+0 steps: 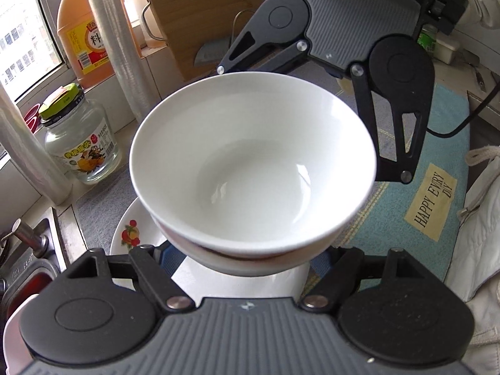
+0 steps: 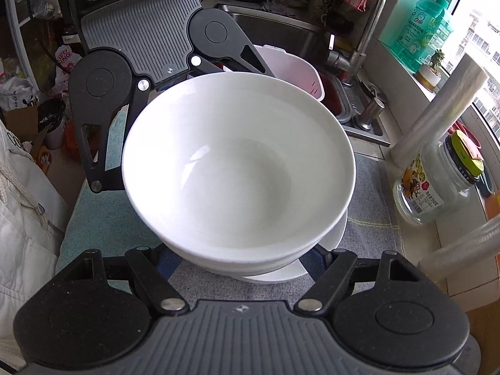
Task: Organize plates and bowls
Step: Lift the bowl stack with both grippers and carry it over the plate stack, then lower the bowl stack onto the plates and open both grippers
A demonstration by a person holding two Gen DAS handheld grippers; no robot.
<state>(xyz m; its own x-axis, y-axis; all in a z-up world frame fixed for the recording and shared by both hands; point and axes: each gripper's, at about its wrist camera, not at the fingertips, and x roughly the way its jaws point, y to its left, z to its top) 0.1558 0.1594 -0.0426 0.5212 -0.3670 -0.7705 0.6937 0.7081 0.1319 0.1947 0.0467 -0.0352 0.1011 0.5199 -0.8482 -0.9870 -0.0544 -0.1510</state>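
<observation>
**Two grippers carry a stack of white bowls above a plate**

The stack of white bowls (image 1: pixel 253 168) fills the middle of both frames. The left gripper (image 1: pixel 247 261) clamps the stack from the lower edge of its own view, and the right gripper (image 1: pixel 300 72) clamps it from the upper right. Below the stack lies a fruit-patterned plate (image 1: pixel 131 234). A glass jar (image 1: pixel 81 143) stands at the left, near an orange bottle (image 1: pixel 84 31).

Each tool: a grey ribbed plate with a small white mark, black round housings, black link arms on silver screws. Left tool (image 1: pixel 240 250); right tool (image 2: pixel 243 254). Blue pads.
</observation>
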